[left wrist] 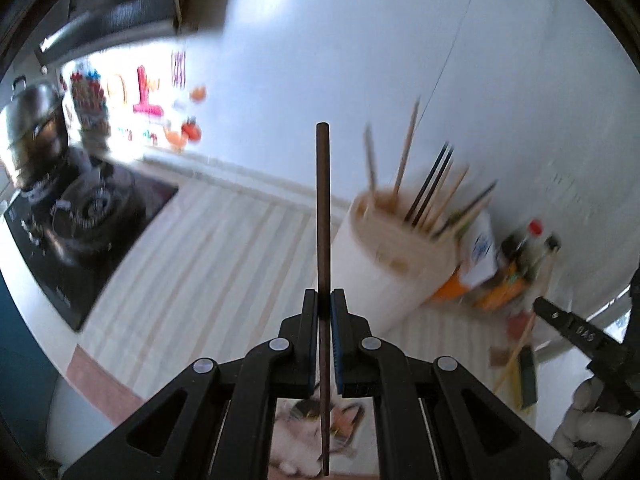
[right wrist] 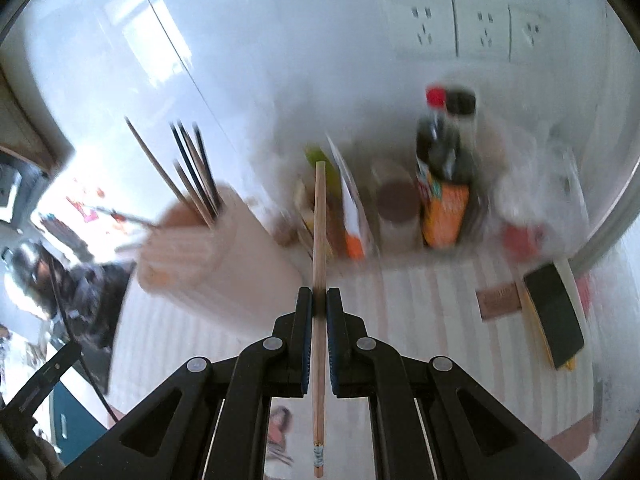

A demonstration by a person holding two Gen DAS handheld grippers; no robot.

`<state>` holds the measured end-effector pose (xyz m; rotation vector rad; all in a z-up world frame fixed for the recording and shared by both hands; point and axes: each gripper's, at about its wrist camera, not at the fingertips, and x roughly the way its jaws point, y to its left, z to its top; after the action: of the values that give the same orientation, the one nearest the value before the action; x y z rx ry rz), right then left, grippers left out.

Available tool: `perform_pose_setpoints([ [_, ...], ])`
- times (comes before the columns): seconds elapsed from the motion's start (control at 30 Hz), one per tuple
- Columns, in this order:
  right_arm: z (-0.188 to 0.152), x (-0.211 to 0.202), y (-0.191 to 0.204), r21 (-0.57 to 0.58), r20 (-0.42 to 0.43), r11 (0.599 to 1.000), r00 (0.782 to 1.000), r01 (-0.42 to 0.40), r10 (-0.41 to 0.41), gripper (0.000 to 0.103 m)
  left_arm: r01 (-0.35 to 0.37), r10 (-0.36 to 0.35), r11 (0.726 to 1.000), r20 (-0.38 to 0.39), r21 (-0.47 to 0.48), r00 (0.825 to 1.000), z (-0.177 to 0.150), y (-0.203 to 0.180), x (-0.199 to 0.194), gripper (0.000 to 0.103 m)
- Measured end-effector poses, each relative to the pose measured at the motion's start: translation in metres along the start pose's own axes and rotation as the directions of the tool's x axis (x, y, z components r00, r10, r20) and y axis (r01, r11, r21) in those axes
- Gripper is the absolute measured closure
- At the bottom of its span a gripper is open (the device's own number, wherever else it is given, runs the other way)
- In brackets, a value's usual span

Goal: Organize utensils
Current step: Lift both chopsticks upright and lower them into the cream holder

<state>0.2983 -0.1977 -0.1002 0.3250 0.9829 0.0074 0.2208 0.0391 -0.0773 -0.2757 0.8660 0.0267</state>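
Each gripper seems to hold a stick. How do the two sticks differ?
The left gripper holds a dark brown chopstick; the right gripper holds a pale wooden chopstick. The pale one has a patterned band near its lower end; the dark one looks plain. Both stand upright, clamped mid-length.

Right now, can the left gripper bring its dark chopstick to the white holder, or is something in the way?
Probably yes. The left gripper is shut on the dark chopstick, and the white holder stands just ahead to its right, open-topped. No obstacle shows between them, though chopsticks already crowd part of the opening.
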Motion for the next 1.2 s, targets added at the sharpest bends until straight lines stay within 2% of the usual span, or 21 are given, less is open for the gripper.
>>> perform_pose_setpoints([
  [0.27, 0.059, -0.025, 0.030, 0.007, 0.166, 0.998, 0.984, -0.069, 0.066, 0.096, 0.098, -0.097, 0.995, 0.143, 0.000, 0.985, 0.076, -0.039, -0.013, 0.099],
  [0.4, 0.090, -0.032, 0.038, 0.034, 0.251, 0.995, 0.964, -0.096, 0.084, 0.096, 0.138, -0.135, 0.990, 0.177, -0.002, 0.975, 0.110, -0.055, 0.001, 0.099],
  [0.57, 0.118, -0.026, 0.043, 0.102, 0.337, 0.985, 0.937, -0.137, 0.096, 0.096, 0.168, -0.163, 0.986, 0.178, -0.015, 0.970, 0.142, -0.068, 0.034, 0.099],
  [0.87, 0.135, 0.007, 0.045, 0.139, 0.436, 0.979, 0.897, -0.150, 0.076, 0.096, 0.169, -0.168, 0.986, 0.141, 0.006, 0.976, 0.167, -0.079, 0.102, 0.099],
  [1.03, 0.138, 0.026, 0.048, 0.144, 0.444, 0.977, 0.892, -0.160, 0.081, 0.096, 0.164, -0.165, 0.986, 0.111, 0.025, 0.980, 0.169, -0.082, 0.133, 0.099],
  [1.2, 0.135, 0.039, 0.052, 0.136, 0.444, 0.974, 0.890, -0.179, 0.101, 0.096, 0.158, -0.165, 0.985, 0.119, 0.065, 0.979, 0.165, -0.085, 0.133, 0.099],
])
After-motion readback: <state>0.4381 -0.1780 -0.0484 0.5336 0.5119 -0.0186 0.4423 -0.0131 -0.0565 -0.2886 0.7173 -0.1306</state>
